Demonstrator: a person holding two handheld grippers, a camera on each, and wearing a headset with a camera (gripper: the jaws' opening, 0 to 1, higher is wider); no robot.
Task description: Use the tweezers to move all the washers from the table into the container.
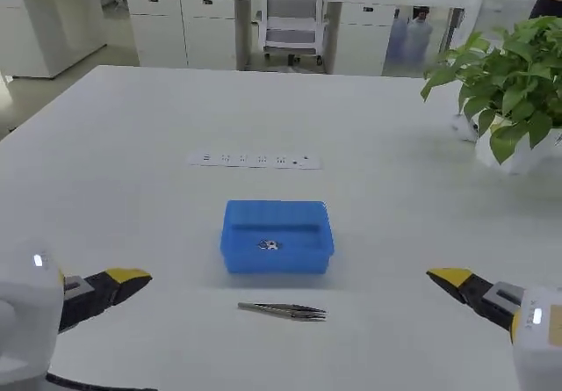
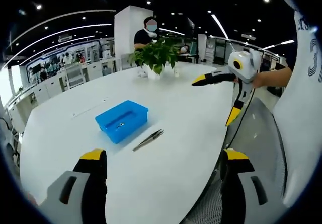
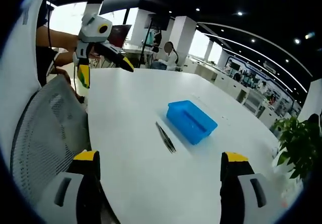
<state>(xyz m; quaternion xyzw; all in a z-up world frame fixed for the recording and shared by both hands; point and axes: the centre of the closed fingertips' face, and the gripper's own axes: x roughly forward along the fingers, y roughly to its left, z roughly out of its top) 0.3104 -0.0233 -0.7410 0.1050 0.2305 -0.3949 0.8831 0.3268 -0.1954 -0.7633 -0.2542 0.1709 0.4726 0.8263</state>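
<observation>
Blue container [image 1: 277,236] holds one small metal piece [image 1: 270,245], probably a washer. In the head view the tweezers [image 1: 281,310] lie crosswise just before it, midway between left gripper [image 1: 110,287] and right gripper [image 1: 465,287], neither clearly nearer. Left gripper view: jaws spread, empty, tweezers ahead at a slant. Right gripper view: jaws likewise apart, tweezers straight ahead, lengthwise.

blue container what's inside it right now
Something small and shiny, probably a washer, lies on the floor of the blue container. The near wall hides the strip of floor just behind it.
</observation>
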